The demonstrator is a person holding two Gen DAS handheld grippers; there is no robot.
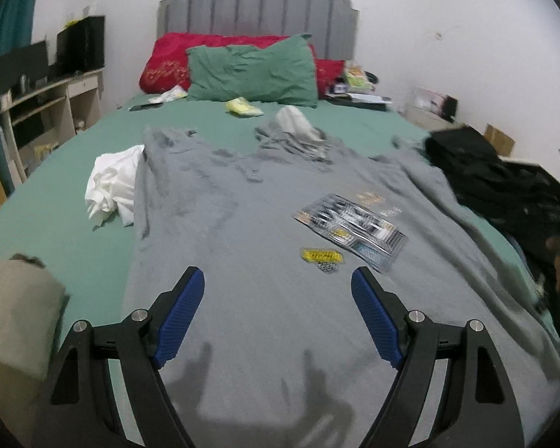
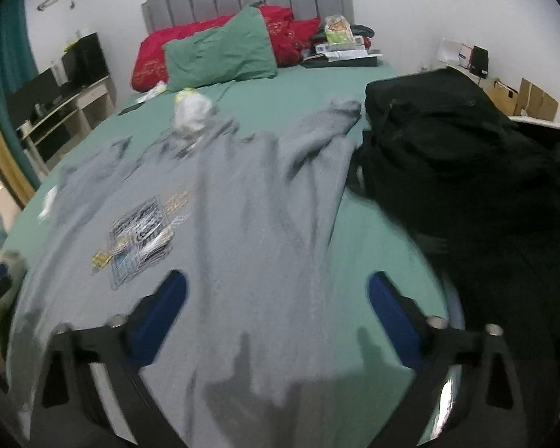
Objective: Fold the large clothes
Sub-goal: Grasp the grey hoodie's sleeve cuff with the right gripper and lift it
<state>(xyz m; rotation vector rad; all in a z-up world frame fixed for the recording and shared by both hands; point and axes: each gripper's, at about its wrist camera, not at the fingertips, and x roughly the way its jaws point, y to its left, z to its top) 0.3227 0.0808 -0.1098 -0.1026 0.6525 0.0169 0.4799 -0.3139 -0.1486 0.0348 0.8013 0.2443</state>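
Note:
A large grey hoodie point(image 1: 242, 231) lies spread front-up on the green bed point(image 1: 67, 186), hood toward the pillows, with a printed graphic point(image 1: 351, 224) on its chest. My left gripper point(image 1: 278, 283) is open and empty, hovering above the hoodie's lower part. The hoodie also shows in the right wrist view point(image 2: 242, 224), its right sleeve point(image 2: 324, 130) stretched toward the headboard. My right gripper point(image 2: 276, 287) is open and empty above the hoodie's lower right edge and the bare sheet.
A crumpled white garment point(image 1: 112, 183) lies left of the hoodie. A pile of black clothes point(image 2: 466, 171) fills the bed's right side. A beige folded item point(image 1: 15, 317) sits at near left. Green pillow point(image 1: 254, 71) and red pillows point(image 1: 168, 59) lie by the headboard.

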